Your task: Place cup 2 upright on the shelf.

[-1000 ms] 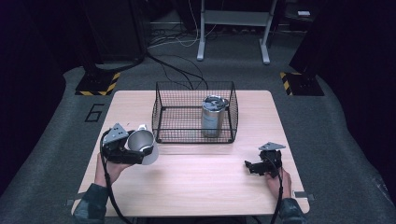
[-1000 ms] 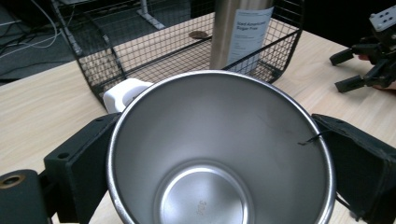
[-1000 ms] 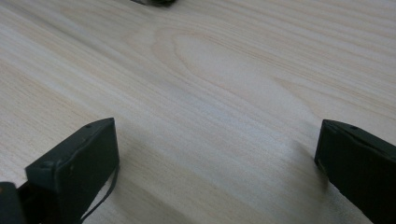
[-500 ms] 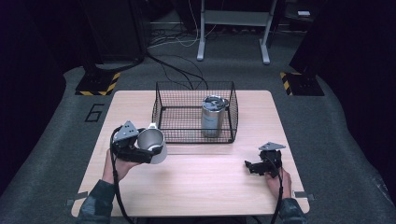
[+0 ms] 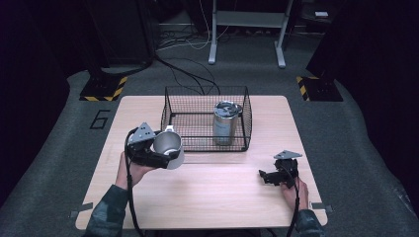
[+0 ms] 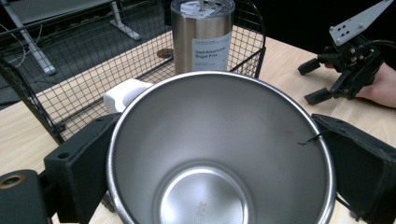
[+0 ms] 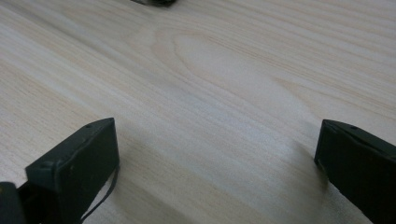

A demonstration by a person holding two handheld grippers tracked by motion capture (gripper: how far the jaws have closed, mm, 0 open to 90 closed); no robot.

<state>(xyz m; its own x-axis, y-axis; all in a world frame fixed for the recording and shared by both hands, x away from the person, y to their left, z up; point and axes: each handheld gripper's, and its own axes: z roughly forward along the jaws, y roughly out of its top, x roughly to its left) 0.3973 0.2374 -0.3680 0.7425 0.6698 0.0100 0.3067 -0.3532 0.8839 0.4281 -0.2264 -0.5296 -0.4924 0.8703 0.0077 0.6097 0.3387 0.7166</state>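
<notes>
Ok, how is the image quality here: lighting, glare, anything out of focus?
High view: table lit, surroundings nearly black, picture soft. Left gripper view: steel cup sharp, soft reflections inside, no harsh glare; tumbler label readable. Right gripper view: wood grain fairly clear, near jaws slightly blurred, faint shadows beside them.

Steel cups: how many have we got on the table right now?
2. An open steel cup is clamped in the left gripper, held beside the wire basket; a lidded steel tumbler stands upright inside the basket.
</notes>
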